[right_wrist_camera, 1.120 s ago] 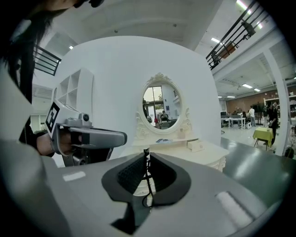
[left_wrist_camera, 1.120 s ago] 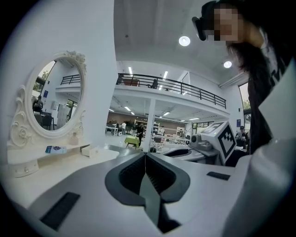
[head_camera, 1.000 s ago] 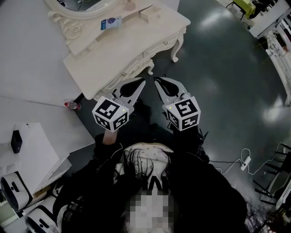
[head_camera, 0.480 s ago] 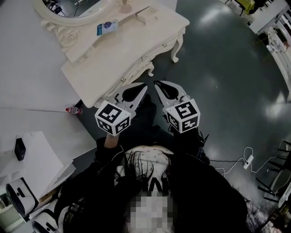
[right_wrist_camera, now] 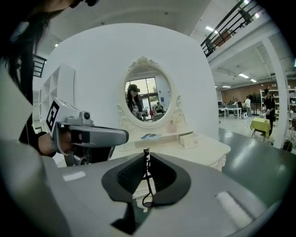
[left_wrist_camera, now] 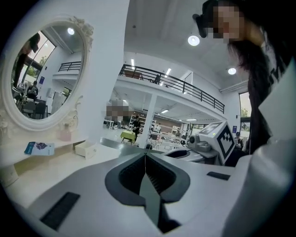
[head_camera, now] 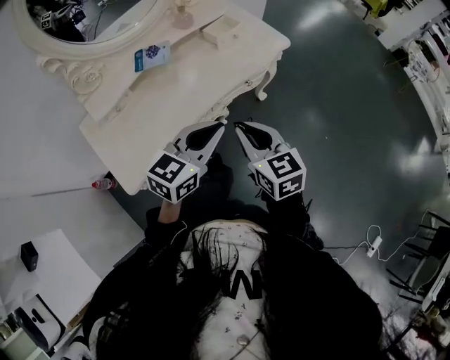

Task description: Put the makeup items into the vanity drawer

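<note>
Table (head_camera: 169,91) is sliding closer at upper left; approach is proceeding. Left gripper (head_camera: 216,128) and right gripper (head_camera: 240,128) are hovering closed, empty.

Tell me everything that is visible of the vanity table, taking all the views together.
The vanity is cream-white, looks like painted wood, and stands upright against a white wall on a dark glossy floor. It has a flat top, a raised back shelf, an oval mirror in a carved frame, a carved front with no drawer pulled out, and curved legs. A blue packet lies on the shelf. A small cream box sits on the top.
</note>
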A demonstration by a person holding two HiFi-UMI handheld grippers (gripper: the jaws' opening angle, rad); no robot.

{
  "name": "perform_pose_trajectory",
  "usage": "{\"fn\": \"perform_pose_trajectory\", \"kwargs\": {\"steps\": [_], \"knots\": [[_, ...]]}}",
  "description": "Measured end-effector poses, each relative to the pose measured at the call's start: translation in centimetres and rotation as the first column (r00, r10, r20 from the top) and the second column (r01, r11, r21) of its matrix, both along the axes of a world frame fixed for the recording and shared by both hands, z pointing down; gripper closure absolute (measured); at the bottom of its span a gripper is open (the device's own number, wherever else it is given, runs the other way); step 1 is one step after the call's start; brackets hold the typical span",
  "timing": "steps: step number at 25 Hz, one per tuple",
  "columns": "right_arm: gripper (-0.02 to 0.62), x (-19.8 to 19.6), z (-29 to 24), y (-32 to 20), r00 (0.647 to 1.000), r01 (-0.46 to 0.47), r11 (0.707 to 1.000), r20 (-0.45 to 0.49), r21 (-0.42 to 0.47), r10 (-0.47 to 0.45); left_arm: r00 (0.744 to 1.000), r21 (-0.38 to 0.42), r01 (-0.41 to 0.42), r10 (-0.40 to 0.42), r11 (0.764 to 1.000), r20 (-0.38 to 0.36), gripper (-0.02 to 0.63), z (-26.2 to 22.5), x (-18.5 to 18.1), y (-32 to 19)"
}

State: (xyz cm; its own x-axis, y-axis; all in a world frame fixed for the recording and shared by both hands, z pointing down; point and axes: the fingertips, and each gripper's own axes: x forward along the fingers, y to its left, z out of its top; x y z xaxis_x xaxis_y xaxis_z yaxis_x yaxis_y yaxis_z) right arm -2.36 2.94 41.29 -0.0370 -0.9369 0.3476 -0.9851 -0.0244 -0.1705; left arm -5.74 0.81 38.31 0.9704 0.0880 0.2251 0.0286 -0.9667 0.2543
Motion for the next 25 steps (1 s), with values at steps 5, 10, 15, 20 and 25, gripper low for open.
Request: {"fn": "perform_pose_trajectory", "kwargs": {"steps": [5, 10, 15, 20, 25], "knots": [[0.56, 3.1, 0.1, -4.7, 1.0, -0.012, 0.999, 0.007, -0.034, 0.012, 1.0, -0.022, -0.013, 0.013, 1.0, -0.014, 0.606, -0.1, 2.7, -4.9], [0.56, 4.1, -0.1, -9.0, 1.0, -0.004, 0.998, 0.004, -0.055, 0.004, 1.0, -0.041, -0.008, 0.007, 0.999, -0.015, 0.606, 0.1, 3.6, -9.6], [0.56, 5.2, 0.1, -12.0, 1.0, -0.011, 0.998, 0.0, -0.066, 0.011, 1.0, -0.047, 0.003, -0.004, 0.999, -0.018, 0.606, 0.4, 4.5, -13.5], [0.56, 6.1, 0.4, -13.3, 1.0, -0.01, 0.997, -0.001, -0.08, 0.01, 1.0, -0.073, 0.012, -0.013, 0.997, -0.01, 0.606, 1.2, 5.4, -15.1], [0.56, 7.9, 0.5, -14.2, 1.0, 0.005, 0.996, 0.0, -0.087, -0.005, 1.0, -0.078, 0.006, -0.007, 0.997, -0.003, 0.606, 1.4, 6.7, -14.9]]}}
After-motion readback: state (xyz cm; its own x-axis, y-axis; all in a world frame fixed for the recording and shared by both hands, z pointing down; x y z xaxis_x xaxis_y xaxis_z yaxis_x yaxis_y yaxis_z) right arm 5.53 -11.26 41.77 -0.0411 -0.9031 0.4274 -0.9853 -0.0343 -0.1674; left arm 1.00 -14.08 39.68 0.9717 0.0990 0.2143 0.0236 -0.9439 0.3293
